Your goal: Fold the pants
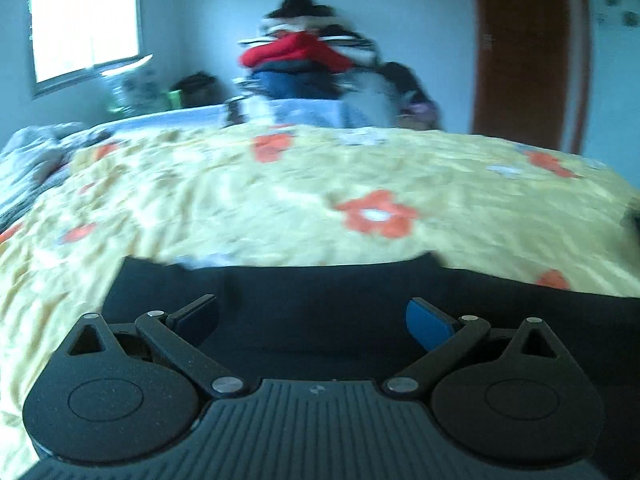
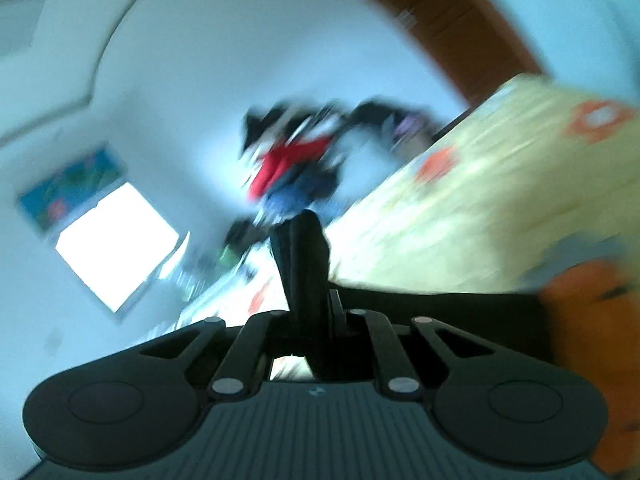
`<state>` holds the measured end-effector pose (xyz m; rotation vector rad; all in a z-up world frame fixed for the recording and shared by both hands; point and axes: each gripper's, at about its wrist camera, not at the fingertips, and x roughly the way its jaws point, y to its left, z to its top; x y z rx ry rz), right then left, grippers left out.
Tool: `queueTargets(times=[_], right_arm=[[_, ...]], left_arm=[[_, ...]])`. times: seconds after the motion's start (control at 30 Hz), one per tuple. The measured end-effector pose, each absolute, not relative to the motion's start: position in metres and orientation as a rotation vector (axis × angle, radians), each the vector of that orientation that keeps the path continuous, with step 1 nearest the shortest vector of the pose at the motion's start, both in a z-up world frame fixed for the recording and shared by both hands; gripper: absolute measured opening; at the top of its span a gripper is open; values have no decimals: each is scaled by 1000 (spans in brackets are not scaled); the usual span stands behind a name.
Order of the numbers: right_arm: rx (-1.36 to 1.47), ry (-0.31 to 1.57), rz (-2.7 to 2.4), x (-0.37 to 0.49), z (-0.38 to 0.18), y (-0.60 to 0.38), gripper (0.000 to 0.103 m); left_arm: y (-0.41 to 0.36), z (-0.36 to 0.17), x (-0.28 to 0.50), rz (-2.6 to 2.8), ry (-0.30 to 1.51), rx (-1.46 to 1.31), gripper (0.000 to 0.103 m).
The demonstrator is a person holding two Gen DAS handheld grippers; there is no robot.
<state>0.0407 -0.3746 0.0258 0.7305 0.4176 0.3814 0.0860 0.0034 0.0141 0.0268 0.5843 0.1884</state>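
While the left tool (image 1: 312,316) hovers with its two fingers spread wide and nothing between them, the pants (image 1: 320,292), a dark flat cloth, lie directly under and ahead of it on the bed (image 1: 240,200). One finger pad (image 1: 426,328) is blue, at 3 o'clock of the gap; the other finger is black, at 9 o'clock. The far edge of the pants runs straight across from 9 to 3 o'clock, and beyond it, toward 12 o'clock, spreads the yellow bedspread with orange flowers. At 12 o'clock past the bed's far edge rises a pile of clothes (image 1: 304,56), red on top of blue, blurred; whether it sits in a basket or on a chair cannot be told. A bright window (image 1: 84,26) stands at 10 o'clock and a brown door (image 1: 528,52) at 1 o'clock.

In the right wrist view, strongly tilted and blurred, the right tool (image 2: 316,296) is clamped shut on a bunched fold of the pants (image 2: 302,264), which sticks up from between the fingers toward 12 o'clock. More dark cloth stretches from the fingers toward 3 o'clock, across the bedspread (image 2: 480,208). An orange shape (image 2: 592,340) fills the edge at 4 o'clock; what it is cannot be told.
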Motion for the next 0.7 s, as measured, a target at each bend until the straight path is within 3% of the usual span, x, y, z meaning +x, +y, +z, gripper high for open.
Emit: queueTargets(times=[0.23,0.37,0.43,0.5,0.7], right_arm=[[614,666,559,87,-27,-238,8],[307,745,527,79,-40,-176,13],[259,727,540,72,-34,-169,28],[280,749,610,66,-24,-173,61],[260,558,495,40,14,-240,63]], left_arm=[[40,11,81,252,610,-1,102],[45,9,84,259,615,-8,102],[44,9,86,259,616,-13,102],[41,11,87,247,619,-18,102],[11,19,93,116,620,1,102]])
